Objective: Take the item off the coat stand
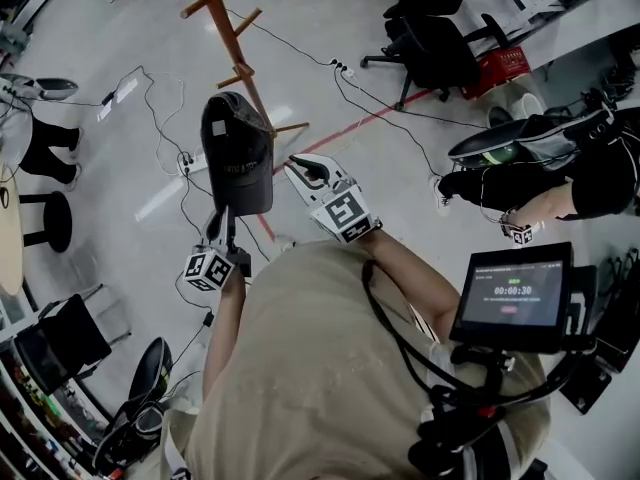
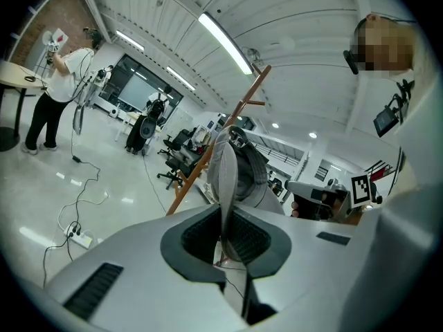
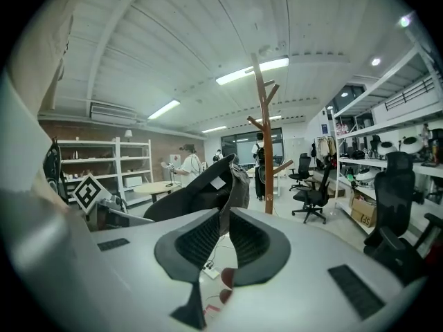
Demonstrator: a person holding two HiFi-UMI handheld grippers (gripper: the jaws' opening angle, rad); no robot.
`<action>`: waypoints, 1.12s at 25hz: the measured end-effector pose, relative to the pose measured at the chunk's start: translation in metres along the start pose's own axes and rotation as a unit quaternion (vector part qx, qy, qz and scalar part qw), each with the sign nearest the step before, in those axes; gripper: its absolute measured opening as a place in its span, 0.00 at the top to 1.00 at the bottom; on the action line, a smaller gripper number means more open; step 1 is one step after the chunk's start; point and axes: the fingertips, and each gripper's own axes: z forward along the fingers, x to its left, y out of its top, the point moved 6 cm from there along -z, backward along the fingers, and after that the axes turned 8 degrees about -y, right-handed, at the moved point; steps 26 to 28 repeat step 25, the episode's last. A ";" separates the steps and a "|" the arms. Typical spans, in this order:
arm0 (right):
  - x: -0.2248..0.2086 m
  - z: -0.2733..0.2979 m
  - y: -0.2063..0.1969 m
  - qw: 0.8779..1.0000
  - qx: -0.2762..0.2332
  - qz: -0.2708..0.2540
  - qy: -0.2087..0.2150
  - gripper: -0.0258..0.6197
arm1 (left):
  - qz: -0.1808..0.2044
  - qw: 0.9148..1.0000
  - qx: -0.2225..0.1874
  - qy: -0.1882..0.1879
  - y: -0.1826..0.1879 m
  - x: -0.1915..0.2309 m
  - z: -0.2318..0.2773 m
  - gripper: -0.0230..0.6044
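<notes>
Left gripper [image 2: 227,234] and right gripper [image 3: 223,216] both clamped on cap [image 1: 237,153] edges. Risk: thin pinches slip, or cap snags on coat stand [image 1: 220,18].

the cap [image 1: 237,153] hangs in front of the person, between the two grippers. its lower edge sits in the jaws of the left gripper [image 1: 222,226], its right edge in those of the right gripper [image 1: 298,168]. the coat stand [image 1: 232,43] stands just beyond the cap. a power strip [image 1: 188,164] lies on the floor [image 1: 330,28] left of the cap. an office chair [image 1: 432,43] stands right of the stand.
</notes>
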 end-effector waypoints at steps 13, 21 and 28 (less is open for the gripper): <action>-0.002 -0.036 0.105 0.993 -0.094 0.065 -0.017 0.92 | 0.035 0.997 -0.050 -0.038 0.075 -0.004 -0.005 0.91; 0.006 -0.024 0.149 0.980 -0.165 0.107 0.014 0.93 | 0.153 0.967 -0.197 -0.057 0.289 -0.001 0.024 0.91; 0.012 -0.034 0.133 0.978 -0.150 0.142 0.034 0.94 | 0.223 0.947 -0.229 -0.019 0.385 -0.005 0.052 0.91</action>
